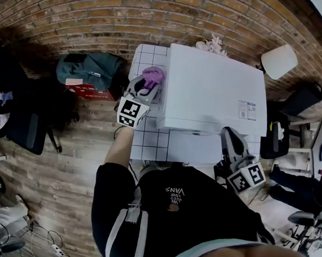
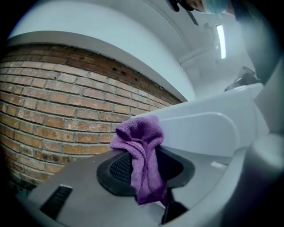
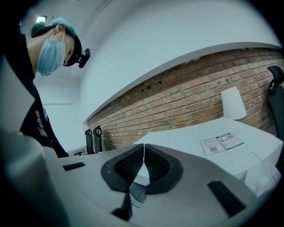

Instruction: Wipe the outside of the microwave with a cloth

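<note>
Cloth [image 2: 142,155]: purple, bunched, at the microwave's [image 1: 213,88] left side near the top edge.
Left gripper [image 2: 146,170]: jaws clenched on the cloth.
Microwave: white, printed label [image 1: 246,110] on top, standing on the tiled counter [image 1: 148,142].
Right gripper [image 3: 143,159]: jaws pressed together, nothing between them, by the microwave's front right corner.
Backdrop: brick wall [image 1: 142,16].

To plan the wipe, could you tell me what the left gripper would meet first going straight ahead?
Likely the microwave, on its side wall, with the clamped cloth touching first; depth unclear.
</note>
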The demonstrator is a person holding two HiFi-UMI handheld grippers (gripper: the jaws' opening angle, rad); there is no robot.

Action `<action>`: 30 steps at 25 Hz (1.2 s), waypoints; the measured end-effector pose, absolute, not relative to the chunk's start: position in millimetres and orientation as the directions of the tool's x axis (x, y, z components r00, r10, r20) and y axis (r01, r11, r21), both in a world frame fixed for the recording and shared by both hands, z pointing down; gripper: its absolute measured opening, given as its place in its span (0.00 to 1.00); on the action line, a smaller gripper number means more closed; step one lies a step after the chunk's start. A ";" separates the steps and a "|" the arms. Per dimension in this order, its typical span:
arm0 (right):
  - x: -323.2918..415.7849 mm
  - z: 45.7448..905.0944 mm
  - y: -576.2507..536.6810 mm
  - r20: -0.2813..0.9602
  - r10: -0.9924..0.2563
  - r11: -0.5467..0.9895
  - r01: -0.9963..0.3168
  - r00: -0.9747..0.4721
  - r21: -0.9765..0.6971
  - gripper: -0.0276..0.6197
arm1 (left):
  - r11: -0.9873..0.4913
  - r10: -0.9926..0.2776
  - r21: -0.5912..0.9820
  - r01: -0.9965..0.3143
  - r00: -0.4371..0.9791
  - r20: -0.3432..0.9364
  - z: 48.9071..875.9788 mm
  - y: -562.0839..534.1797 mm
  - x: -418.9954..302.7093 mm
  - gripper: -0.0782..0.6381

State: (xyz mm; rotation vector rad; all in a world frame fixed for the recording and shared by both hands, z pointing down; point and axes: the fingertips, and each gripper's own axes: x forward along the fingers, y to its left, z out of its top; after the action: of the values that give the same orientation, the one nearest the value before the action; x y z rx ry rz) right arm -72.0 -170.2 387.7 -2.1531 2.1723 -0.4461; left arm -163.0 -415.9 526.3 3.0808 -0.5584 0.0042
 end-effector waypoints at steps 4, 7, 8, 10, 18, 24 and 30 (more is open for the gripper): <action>-88.9 393.9 -179.3 0.173 -0.981 0.045 -0.967 -0.091 -0.250 0.05 | -0.931 -0.361 0.051 -0.362 0.932 0.031 555.0 -355.7 -205.5 0.31; -101.8 397.5 -185.1 0.182 -0.975 0.076 -0.964 -0.125 -0.255 0.05 | -0.924 -0.367 0.097 -0.370 0.929 0.043 565.8 -316.0 -227.1 0.31; -105.2 398.5 -186.7 0.185 -0.974 0.083 -0.963 -0.133 -0.257 0.05 | -0.923 -0.367 0.104 -0.369 0.929 0.045 567.7 -305.5 -230.6 0.31; -109.6 400.3 -188.6 0.189 -0.971 0.092 -0.961 -0.144 -0.260 0.05 | -0.925 -0.361 0.112 -0.364 0.931 0.044 570.5 -290.5 -231.9 0.31; -104.5 401.0 -179.8 0.199 -0.975 0.051 -0.966 -0.103 -0.252 0.05 | -0.923 -0.366 0.122 -0.365 0.931 0.016 572.6 -311.3 -213.9 0.31; -88.4 399.3 -166.0 0.200 -0.979 -0.014 -0.970 -0.036 -0.245 0.05 | -0.923 -0.372 0.104 -0.371 0.928 0.015 577.6 -372.2 -179.7 0.31; -68.8 401.2 -147.1 0.219 -0.975 -0.101 -0.966 0.048 -0.240 0.05 | -0.909 -0.395 0.134 -0.395 0.918 0.025 578.3 -436.1 -141.5 0.31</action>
State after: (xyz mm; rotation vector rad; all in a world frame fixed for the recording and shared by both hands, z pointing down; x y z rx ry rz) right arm -68.8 -147.1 401.2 -2.2536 2.0871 -0.5104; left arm -141.5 -436.1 578.3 2.9426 -0.6094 -0.0040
